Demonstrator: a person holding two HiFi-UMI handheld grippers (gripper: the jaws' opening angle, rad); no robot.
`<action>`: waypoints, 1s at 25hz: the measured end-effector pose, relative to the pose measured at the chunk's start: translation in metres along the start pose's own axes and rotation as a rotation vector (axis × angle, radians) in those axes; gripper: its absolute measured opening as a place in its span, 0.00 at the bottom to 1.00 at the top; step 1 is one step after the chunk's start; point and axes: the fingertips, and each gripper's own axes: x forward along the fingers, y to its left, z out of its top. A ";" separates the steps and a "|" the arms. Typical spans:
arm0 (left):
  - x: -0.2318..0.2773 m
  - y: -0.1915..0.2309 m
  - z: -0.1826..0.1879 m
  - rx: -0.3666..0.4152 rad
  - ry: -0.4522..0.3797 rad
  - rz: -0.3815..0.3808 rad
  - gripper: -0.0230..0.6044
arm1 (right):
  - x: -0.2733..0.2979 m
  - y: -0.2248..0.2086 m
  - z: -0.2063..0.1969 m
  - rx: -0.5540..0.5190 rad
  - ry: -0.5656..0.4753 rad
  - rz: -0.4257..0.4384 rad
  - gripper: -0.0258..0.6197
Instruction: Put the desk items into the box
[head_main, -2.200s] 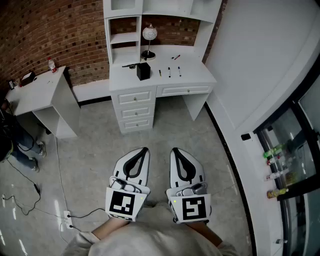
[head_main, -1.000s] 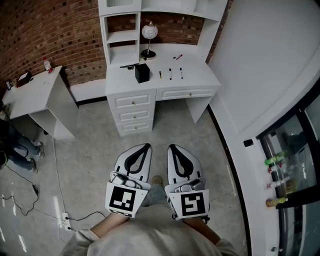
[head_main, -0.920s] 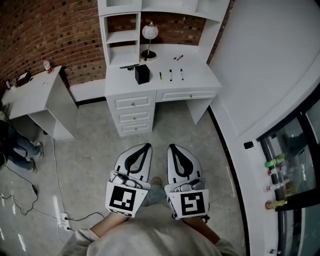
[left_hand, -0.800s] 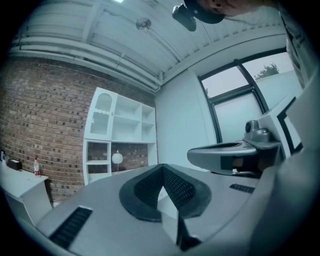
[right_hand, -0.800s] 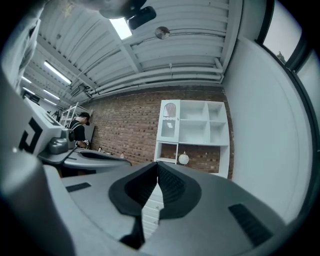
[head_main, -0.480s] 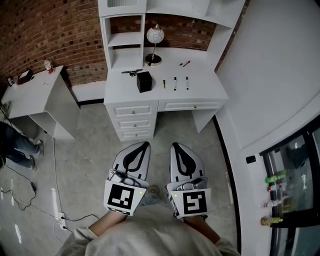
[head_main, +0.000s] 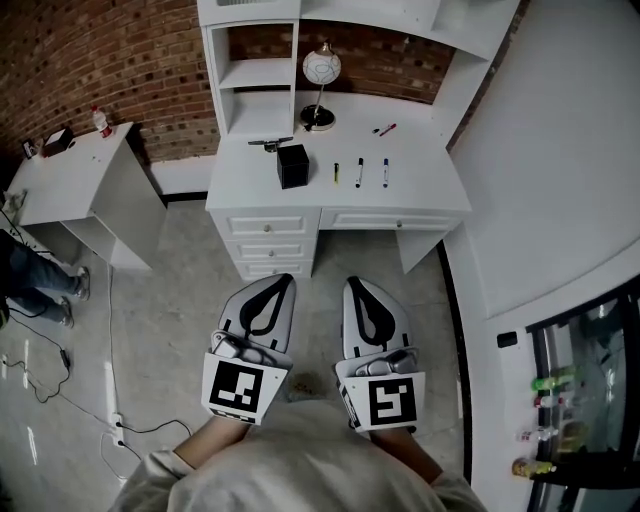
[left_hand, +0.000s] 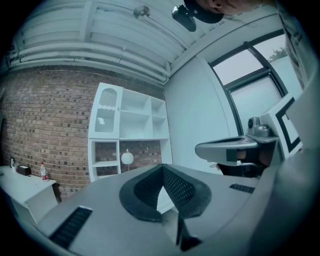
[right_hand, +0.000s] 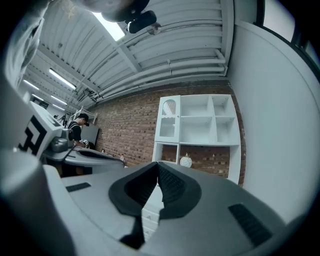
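A small black box (head_main: 292, 166) stands on the white desk (head_main: 430, 195). To its right three pens (head_main: 359, 172) lie side by side. A red pen (head_main: 386, 129) lies further back, near a globe lamp (head_main: 321, 70). A thin black item (head_main: 270, 143) lies behind the box. My left gripper (head_main: 283, 280) and right gripper (head_main: 353, 283) hang side by side over the floor, short of the desk drawers. Both are shut with nothing in them. In the left gripper view the left gripper (left_hand: 162, 167) points at the hutch (left_hand: 127, 130). The right gripper (right_hand: 157, 165) faces the hutch (right_hand: 197, 125) too.
A white side table (head_main: 70, 170) with a bottle (head_main: 102, 121) stands left of the desk by the brick wall. A person's legs (head_main: 35, 285) and floor cables (head_main: 70, 380) are at the far left. A curved white wall and a glass cabinet (head_main: 570, 390) close off the right.
The desk has come nearer and lower in the head view as I move toward it. Both grippers stay shut, side by side.
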 end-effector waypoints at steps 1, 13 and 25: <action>0.003 0.001 -0.001 0.002 0.003 0.006 0.04 | 0.002 -0.003 -0.002 0.010 0.004 0.000 0.07; 0.027 0.009 -0.016 -0.006 0.031 0.031 0.04 | 0.019 -0.024 -0.021 0.029 0.015 0.001 0.07; 0.097 0.034 -0.020 -0.020 0.016 -0.024 0.04 | 0.076 -0.052 -0.026 -0.012 0.013 -0.017 0.07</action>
